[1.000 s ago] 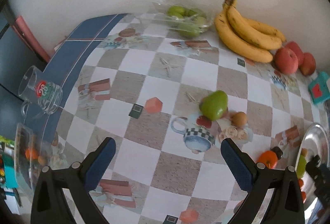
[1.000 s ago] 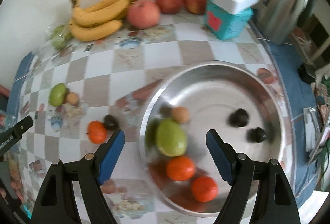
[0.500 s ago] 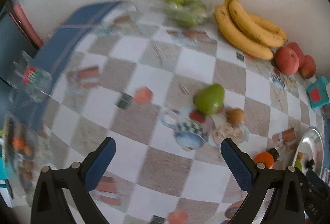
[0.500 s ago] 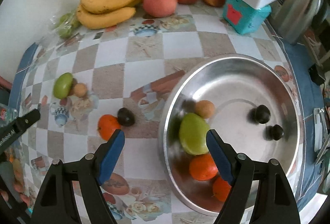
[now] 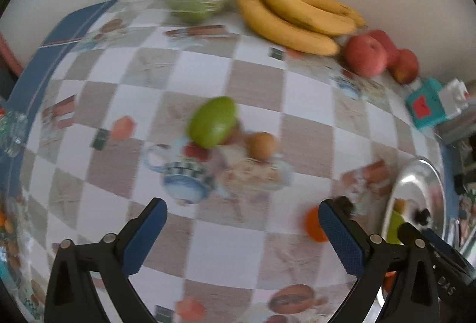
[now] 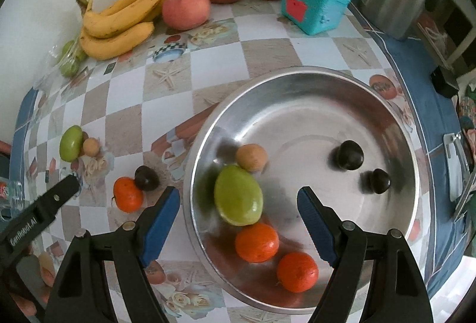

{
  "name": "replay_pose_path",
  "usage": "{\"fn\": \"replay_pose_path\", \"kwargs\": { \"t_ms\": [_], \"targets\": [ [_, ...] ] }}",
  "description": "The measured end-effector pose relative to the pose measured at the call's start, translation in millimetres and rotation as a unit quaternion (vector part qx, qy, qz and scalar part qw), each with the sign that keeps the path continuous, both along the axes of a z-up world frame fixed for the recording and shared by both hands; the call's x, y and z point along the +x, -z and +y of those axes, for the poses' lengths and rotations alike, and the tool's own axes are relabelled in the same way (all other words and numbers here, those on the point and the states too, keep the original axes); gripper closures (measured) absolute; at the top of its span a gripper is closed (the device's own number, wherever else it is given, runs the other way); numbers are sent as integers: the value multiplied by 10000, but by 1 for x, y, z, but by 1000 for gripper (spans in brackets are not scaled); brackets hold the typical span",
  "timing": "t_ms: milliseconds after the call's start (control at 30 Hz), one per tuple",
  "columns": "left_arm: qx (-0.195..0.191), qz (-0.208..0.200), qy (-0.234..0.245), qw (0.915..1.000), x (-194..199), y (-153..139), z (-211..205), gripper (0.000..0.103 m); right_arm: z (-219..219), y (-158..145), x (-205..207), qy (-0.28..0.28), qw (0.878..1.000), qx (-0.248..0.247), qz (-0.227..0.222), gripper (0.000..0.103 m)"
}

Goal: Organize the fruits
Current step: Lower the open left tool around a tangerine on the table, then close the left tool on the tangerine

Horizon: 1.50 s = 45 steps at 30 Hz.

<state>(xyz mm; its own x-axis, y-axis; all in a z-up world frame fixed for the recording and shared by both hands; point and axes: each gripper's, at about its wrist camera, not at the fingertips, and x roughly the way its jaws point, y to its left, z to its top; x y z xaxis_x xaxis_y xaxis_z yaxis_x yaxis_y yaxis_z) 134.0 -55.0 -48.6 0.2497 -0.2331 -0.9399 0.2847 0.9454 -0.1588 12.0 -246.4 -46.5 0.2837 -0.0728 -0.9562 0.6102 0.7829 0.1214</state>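
We're mid-way w/ the sorting: the steel bowl point(image 6: 297, 79) already has a green mango point(image 6: 238, 195), a small brown fruit point(image 6: 251, 157), two oranges point(image 6: 257, 242) and two dark plums point(image 6: 348, 154) in it. Still out on the checked tablecloth point(image 6: 267, 52): another green mango point(image 5: 212, 122) touching a small brown fruit point(image 5: 261, 144), plus an orange point(image 6: 128, 193) and a dark plum point(image 6: 146, 177) touching each other just left of the bowl.

Our left gripper point(image 5: 242, 233) hangs over the cloth, jaws wide apart, nothing btwn them. Our right gripper point(image 6: 238, 224) sits above the bowl's left side, also spread wide and empty; the mango under it lies in the bowl, not pinched.

Next, we reckon: left one goes for the loose mango, needs to come down and straddle it across the narrow side before closing. It's smooth, egg-shaped, prob. slippery, so grip at the middle.

Bananas point(image 6: 119, 22) and red apples point(image 6: 186, 7) sit by the wall, untouched.
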Motion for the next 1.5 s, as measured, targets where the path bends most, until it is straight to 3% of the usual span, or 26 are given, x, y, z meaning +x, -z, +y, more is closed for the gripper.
{"fn": "replay_pose_path", "kwargs": {
  "t_ms": [233,467,900,1500],
  "targets": [
    [-24,55,590,9982,-14,3,-34,7,-11,1,-6,145,9998,116,-12,21],
    [-144,294,721,9969,-20,13,-49,16,-15,2,-9,195,9996,207,0,21],
    [-265,281,1005,9942,-27,25,-65,51,-17,3,-10,211,9994,272,-2,21],
    [-202,265,1044,9940,-26,21,-66,54,-19,8,-10,219,9991,348,49,21]
  ]
}}
